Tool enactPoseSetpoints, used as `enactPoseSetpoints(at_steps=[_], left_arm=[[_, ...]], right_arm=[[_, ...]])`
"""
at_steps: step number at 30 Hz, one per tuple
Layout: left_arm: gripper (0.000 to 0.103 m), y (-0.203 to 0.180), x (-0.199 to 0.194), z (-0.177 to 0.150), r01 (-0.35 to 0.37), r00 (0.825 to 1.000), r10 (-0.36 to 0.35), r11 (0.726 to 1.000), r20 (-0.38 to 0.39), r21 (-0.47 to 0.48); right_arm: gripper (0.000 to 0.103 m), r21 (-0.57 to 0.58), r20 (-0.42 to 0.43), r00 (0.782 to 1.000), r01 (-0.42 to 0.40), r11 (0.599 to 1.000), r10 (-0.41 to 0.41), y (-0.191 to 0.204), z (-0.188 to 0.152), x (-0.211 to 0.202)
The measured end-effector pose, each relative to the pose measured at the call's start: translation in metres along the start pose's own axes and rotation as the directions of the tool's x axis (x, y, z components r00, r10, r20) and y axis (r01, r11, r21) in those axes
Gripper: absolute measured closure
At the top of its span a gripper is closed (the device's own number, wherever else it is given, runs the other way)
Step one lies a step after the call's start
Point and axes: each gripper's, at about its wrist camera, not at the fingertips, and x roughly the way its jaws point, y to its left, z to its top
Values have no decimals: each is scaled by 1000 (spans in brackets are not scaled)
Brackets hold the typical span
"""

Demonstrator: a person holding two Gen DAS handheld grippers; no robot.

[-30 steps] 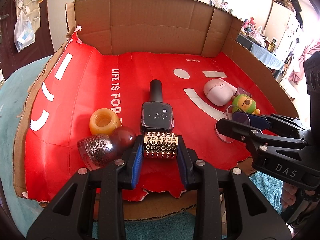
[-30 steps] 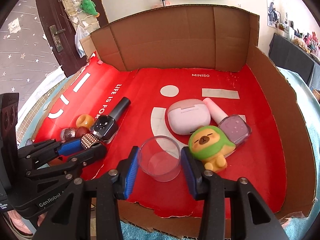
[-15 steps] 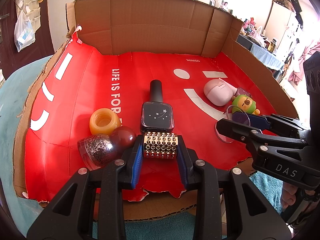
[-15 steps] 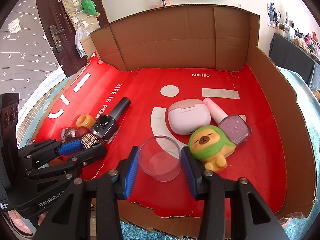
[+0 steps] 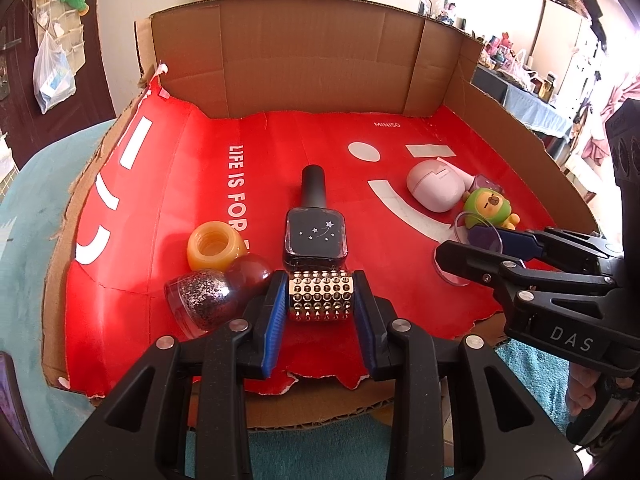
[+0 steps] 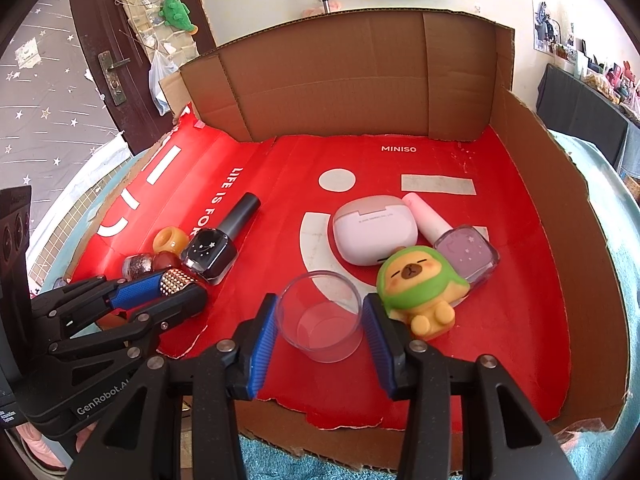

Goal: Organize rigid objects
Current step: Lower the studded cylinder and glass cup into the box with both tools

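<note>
Red printed paper [image 6: 500, 312] lines the floor of a shallow cardboard tray [image 6: 360, 80], on which two clusters of small rigid objects lie. Left cluster: the left gripper [image 5: 320, 300] is clenched on a gold studded cylinder [image 5: 320, 296], its blue pads pressing both ends. Touching the far side of the cylinder lies a dark nail-polish bottle [image 5: 316, 236], flat on its side with its black cap pointing toward the back wall. Just left of the gripper sit a glitter-filled clear cap [image 5: 196, 298], a dark red ball [image 5: 248, 274] against it, and an amber bead [image 5: 214, 246] behind them.

Right cluster: the right gripper [image 6: 320, 320] brackets a clear plastic cup [image 6: 320, 314] that lies tilted on the paper. A sliver of red shows between the cup and the left pad, and the right pad stands at the cup's wall; whether either pad presses on it cannot be told. Just right of the cup sits a capybara figure in a green hood [image 6: 420, 284], touching a pink earbud case [image 6: 374, 228] behind it. A lilac nail-polish bottle [image 6: 466, 252] lies beside the case, its pale pink cap toward the back wall. The two clusters lie well apart. Teal cloth [image 5: 24, 208] surrounds the tray.
</note>
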Motion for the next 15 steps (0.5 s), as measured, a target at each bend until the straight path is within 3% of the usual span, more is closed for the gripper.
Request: enactPoseSetpoints(at_steps=[2, 3, 4, 6, 8, 15], left_arm=[[70, 0, -2, 0, 6, 1000, -6, 1000, 6, 1], [60, 0, -3, 0, 15, 1000, -15, 1000, 8, 2], [43, -1, -4, -1, 23, 1000, -23, 1000, 12, 4], [27, -4, -9, -1, -14, 999, 14, 1000, 37, 14], [27, -7, -14, 0, -50, 997, 48, 998, 57, 32], [25, -2, -20, 0, -55, 996, 54, 998, 65, 22]], right_arm=[[57, 1, 0, 1000, -1, 1000, 1, 0, -1, -1], [56, 0, 0, 1000, -2, 1000, 2, 0, -1, -1], [55, 0, 2, 1000, -2, 1000, 2, 0, -1, -2], [53, -1, 5, 1000, -4, 1000, 4, 0, -1, -4], [51, -2, 10, 1000, -4, 1000, 4, 0, -2, -7], [49, 3, 27, 999, -17, 1000, 17, -2, -5, -17]])
